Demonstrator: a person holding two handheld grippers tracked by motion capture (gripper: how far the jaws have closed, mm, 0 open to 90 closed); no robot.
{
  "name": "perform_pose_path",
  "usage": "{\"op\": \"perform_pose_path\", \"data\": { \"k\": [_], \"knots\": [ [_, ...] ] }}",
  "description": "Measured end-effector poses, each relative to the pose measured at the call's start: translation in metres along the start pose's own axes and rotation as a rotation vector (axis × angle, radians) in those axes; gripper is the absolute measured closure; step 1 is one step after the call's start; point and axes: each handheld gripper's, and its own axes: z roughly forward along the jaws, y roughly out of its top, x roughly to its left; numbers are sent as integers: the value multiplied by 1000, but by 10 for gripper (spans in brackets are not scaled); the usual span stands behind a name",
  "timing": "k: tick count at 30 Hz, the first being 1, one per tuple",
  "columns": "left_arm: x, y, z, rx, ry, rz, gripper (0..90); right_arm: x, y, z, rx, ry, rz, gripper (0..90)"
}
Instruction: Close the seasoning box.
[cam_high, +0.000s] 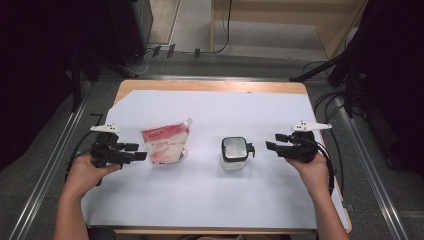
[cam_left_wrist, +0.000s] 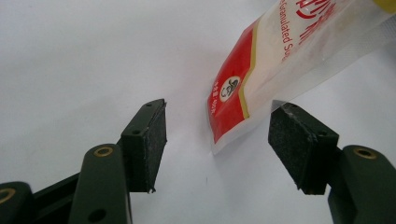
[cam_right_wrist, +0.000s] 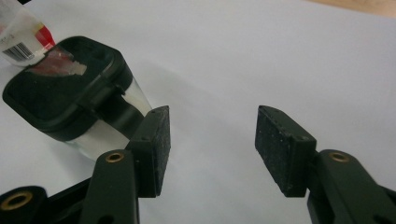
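- Table (cam_high: 210, 86): light wood top, mostly covered by a white sheet (cam_high: 210, 195) on which every item lies or stands.
- Pouch (cam_high: 166, 144): clear plastic stand-up bag with a red printed panel and a corner spout, left of the table's middle. White granular contents fill most of it. In the left gripper view the pouch (cam_left_wrist: 289, 60) runs to the upper right, with its red corner between the two pads but farther off, touching neither.
- Jar (cam_high: 234, 153): small clear container, squarish with rounded corners, right of middle and well apart from the pouch. A black lid with a side latch sits on top. In the right gripper view the jar (cam_right_wrist: 65, 102) stands at the left, just past the left-hand pad. A low pale layer seems to lie at the bottom, but what it is cannot be told.
- Left gripper (cam_high: 137, 151): held in the person's left hand (cam_high: 87, 172), pointing toward the pouch and just beside its left edge. Jaws stand apart with nothing gripped. Pads (cam_left_wrist: 152, 140) are bare.
- Right gripper (cam_high: 272, 141): held in the person's right hand (cam_high: 312, 172), pointing toward the jar, near its latch side but not touching. Jaws parted, only white sheet between them. Pads (cam_right_wrist: 280, 144) are bare.
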Motion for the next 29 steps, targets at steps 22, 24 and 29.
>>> {"op": "perform_pose_path", "data": {
  "k": [22, 24, 29],
  "knots": [
    [3, 0, 5, 3, -10, -5, 358, -10, -19, 18, 67, 3, 27, 443],
    [3, 0, 4, 12, -8, -5, 353, -10, -19, 17, 65, 1, 25, 438],
    [4, -1, 6, 21, -4, -2, 347, -11, -19, 17, 61, -1, 24, 426]
  ]
}}
